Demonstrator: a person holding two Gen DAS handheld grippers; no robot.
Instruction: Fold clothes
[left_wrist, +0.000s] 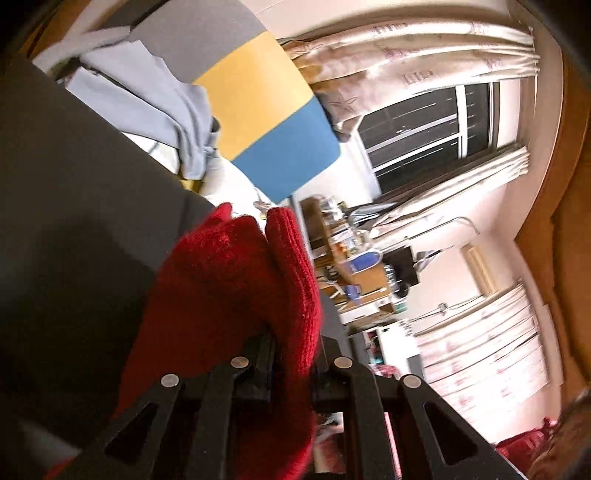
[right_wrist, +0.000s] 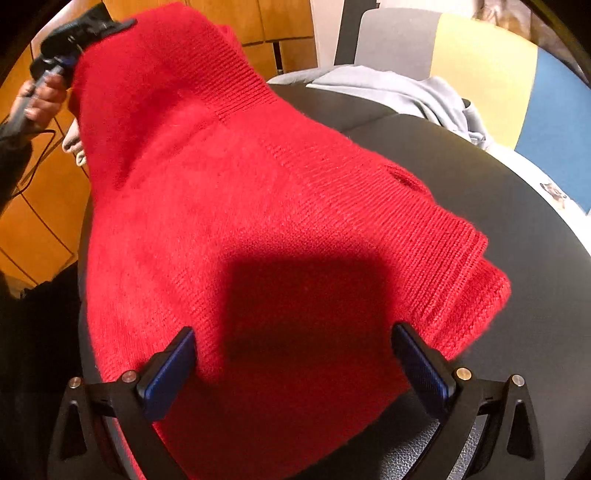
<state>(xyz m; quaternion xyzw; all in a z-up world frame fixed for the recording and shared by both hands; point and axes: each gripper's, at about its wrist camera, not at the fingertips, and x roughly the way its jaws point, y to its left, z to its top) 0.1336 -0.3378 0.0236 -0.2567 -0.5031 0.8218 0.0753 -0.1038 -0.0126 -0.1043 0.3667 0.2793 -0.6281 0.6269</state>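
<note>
In the left wrist view, the left gripper (left_wrist: 291, 354) is pinched nearly closed on a fold of the red knit sweater (left_wrist: 236, 295), which bunches ahead of its jaws. In the right wrist view, the right gripper (right_wrist: 295, 354) stands wide, holding nothing; the sweater lies between and beyond its jaws on the black round table (right_wrist: 480, 177), lifted at its far corner.

Left gripper (left_wrist: 291, 373): black plastic frame w/ triangular cut-outs, four round silver screw heads across the top, linkage bars running fwd. Right gripper (right_wrist: 293, 365): same black frame, triangular cut-outs at both outer sides, silver screw heads in pairs per side, two black fingers (right_wrist: 168, 373) faced w/ dark blue textured pads. In right wrist view the other gripper's body looked black w/ a blue-grey handle; the hand (right_wrist: 44, 99) on it came out of a dark sleeve (right_wrist: 14, 155), thin black cable (right_wrist: 37, 155) hanging below it
</note>
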